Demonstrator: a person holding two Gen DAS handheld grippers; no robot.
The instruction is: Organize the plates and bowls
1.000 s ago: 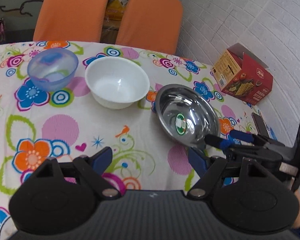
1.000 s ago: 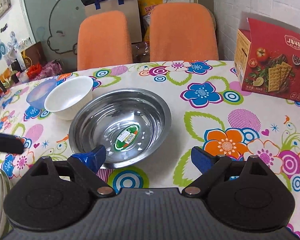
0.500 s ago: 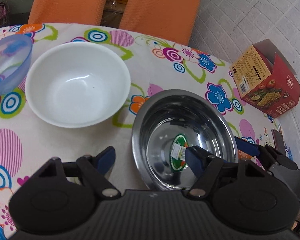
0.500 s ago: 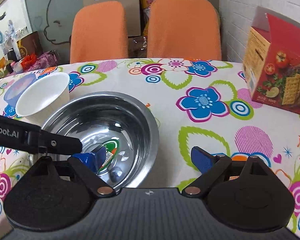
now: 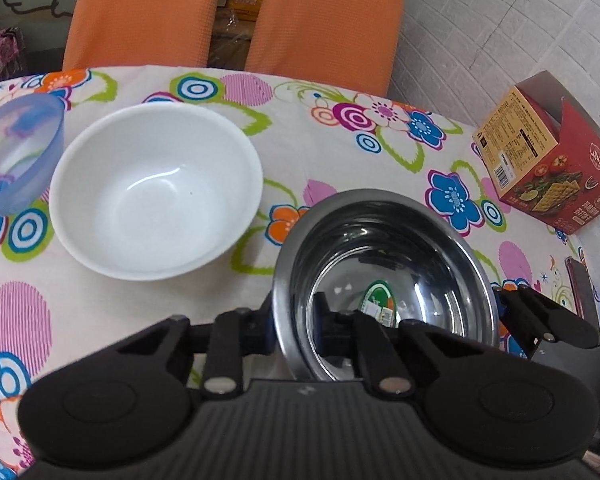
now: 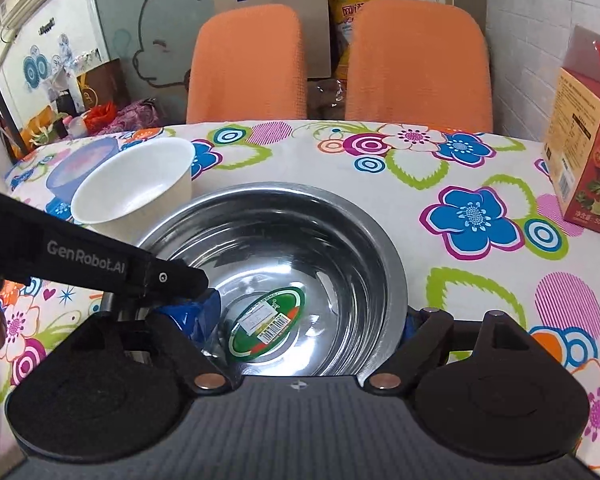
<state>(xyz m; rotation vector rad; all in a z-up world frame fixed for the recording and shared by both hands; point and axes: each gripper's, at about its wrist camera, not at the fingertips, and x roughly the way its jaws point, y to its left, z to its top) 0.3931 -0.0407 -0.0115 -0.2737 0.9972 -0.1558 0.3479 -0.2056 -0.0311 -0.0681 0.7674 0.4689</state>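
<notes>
Steel bowl (image 6: 300, 240) rim clamped by both grippers' fingers, "GenRobot.AI" on left gripper (image 6: 196, 300).

Blue bowl (image 5: 16, 156) cut off by left edge.

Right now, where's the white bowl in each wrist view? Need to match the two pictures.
Left wrist: white bowl sits left of centre, between the blue bowl at the left edge and the steel bowl at lower right.
Right wrist: white bowl is upper left, just behind the steel bowl's left rim.
Shared landmark: the red cracker box, at the right edge in both views.
</notes>
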